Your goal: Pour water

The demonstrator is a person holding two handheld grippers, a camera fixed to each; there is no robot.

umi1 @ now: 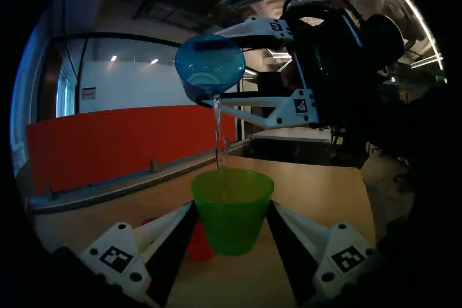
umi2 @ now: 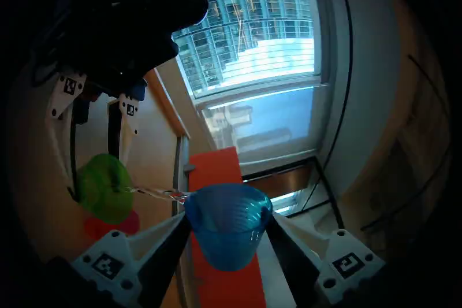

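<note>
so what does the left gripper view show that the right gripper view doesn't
Left gripper view: a glass partition and ceiling light strips.
Right gripper view: a window onto a high-rise.
Shared: the right claw tilting the blue cup, its water stream falling into the green cup held by the left claw, the orange panel, a red object beside the green cup.

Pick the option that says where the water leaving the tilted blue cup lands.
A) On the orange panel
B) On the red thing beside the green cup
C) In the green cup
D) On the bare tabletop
C: in the left gripper view the thin stream runs from the lip of the blue cup down into the open mouth of the green cup below it.
</note>
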